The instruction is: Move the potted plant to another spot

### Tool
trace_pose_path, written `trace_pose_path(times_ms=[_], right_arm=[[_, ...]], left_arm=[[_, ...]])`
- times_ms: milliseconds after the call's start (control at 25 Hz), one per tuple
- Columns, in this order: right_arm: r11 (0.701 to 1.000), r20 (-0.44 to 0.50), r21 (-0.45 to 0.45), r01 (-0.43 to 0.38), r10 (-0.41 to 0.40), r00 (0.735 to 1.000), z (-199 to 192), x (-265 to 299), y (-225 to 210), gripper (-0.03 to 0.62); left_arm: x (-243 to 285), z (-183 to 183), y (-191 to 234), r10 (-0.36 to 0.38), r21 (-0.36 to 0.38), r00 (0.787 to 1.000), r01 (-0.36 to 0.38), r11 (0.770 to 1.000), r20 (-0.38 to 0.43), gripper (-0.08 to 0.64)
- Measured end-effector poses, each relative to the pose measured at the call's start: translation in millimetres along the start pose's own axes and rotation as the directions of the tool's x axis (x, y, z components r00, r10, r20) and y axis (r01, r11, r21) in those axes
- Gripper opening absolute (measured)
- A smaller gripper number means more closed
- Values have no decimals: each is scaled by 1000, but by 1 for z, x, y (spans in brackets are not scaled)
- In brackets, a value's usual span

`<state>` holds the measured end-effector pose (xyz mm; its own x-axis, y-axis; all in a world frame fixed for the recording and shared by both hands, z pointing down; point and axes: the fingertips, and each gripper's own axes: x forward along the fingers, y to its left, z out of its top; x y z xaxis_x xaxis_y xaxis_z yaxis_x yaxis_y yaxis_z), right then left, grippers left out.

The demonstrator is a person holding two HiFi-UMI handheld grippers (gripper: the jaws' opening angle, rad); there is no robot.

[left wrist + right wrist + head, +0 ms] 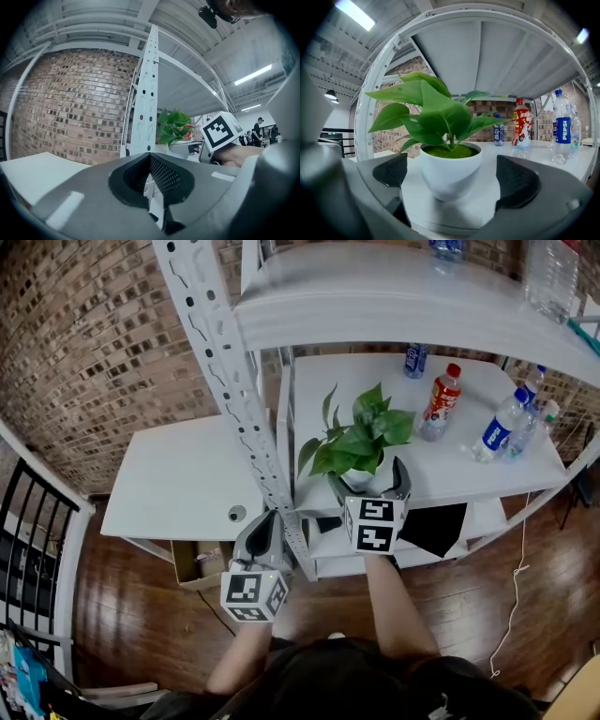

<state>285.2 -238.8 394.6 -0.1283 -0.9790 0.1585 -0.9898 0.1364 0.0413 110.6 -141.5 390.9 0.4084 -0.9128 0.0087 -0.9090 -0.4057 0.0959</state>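
While the right gripper (367, 482) stands with its jaws spread as wide as they go, the small leafy green plant in a round white ceramic pot (451, 168) sits between the two dark ribbed pads (518, 180). A clear gap shows on either side, so nothing is gripped yet. The pot rests on the white middle shelf board (450, 474), just to the right of the perforated white steel upright (239, 399) and close to the board's front edge.

Further right of that upright, well apart from the pot, stand a red-labelled drinks bottle (439, 404), a blue-labelled clear water bottle (497, 427) and a small blue can (414, 360).

The left gripper (264, 538) is just to the left of the upright, on the near side. Its jaws are pressed together on nothing and it takes no part.

By my reading the step in hand is the approach, with the tool lined up round the pot and the grasp not yet made. The next move calls for closing evenly on the pot's rounded wall, low enough to avoid the leaves. Since that wall tapers toward its base, the pot could slip downward under a light squeeze. Then it needs a short straight lift before any sideways travel, keeping the pot upright and the foliage clear of the shelf board above and the upright.
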Motion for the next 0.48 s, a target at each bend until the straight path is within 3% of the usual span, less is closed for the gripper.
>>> trace_pose_path(times_ms=[280,480], right_arm=[[1000,-23,9,-1,2,1000,1,14,-2,569],[1000,-35,6,-3,3,999,-1,19,-1,485]], left_arm=[[0,-2,8,4,-5,1000,-4,1000,-5,15],[1,-2,10,4,-6,1000,-5,1000,-9,15]])
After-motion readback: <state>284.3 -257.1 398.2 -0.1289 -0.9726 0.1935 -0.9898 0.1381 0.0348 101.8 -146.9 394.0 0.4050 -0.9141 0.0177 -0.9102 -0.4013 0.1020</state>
